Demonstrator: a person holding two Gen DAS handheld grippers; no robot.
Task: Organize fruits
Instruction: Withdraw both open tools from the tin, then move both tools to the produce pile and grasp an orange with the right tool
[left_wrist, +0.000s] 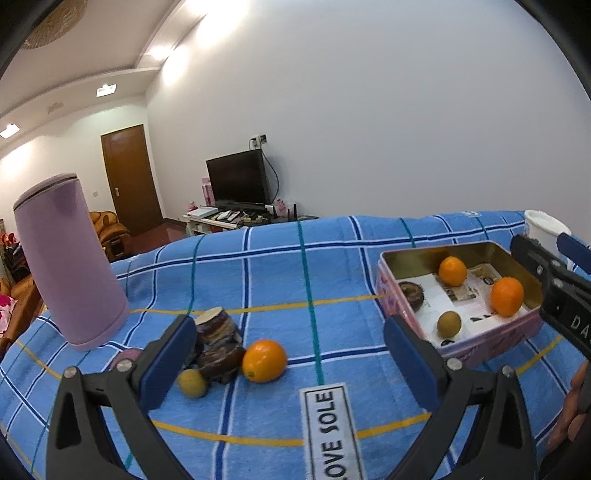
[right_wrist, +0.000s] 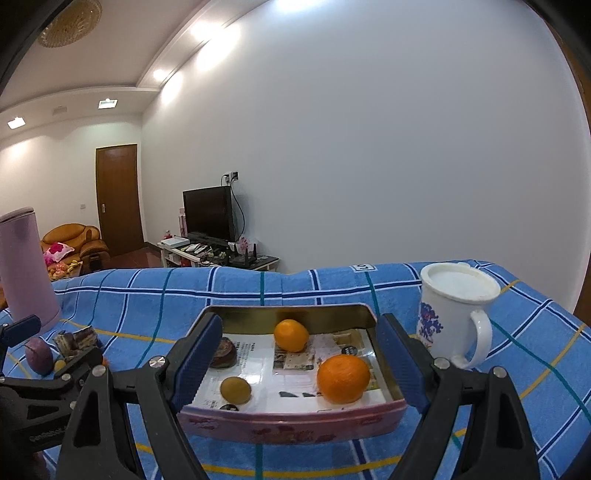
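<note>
A pink tin box (left_wrist: 491, 328) (right_wrist: 295, 424) on the blue checked cloth holds two oranges (right_wrist: 343, 378) (right_wrist: 291, 335), a small yellow-green fruit (right_wrist: 235, 390) and a dark brown fruit (right_wrist: 223, 353). On the cloth lie another orange (left_wrist: 264, 360), a small yellow-green fruit (left_wrist: 192, 383), a stack of dark cake pieces (left_wrist: 216, 345) and a purple fruit (right_wrist: 38, 356). My left gripper (left_wrist: 291, 358) is open and empty, right of the loose orange. My right gripper (right_wrist: 295, 363) is open and empty, over the box's near side.
A tall lilac cylinder (left_wrist: 70, 266) stands at the left of the cloth. A white mug with blue flowers (right_wrist: 454, 314) stands right of the box. A "LOVE SOLE" label (left_wrist: 330, 432) is sewn on the cloth. A TV stand and door are far behind.
</note>
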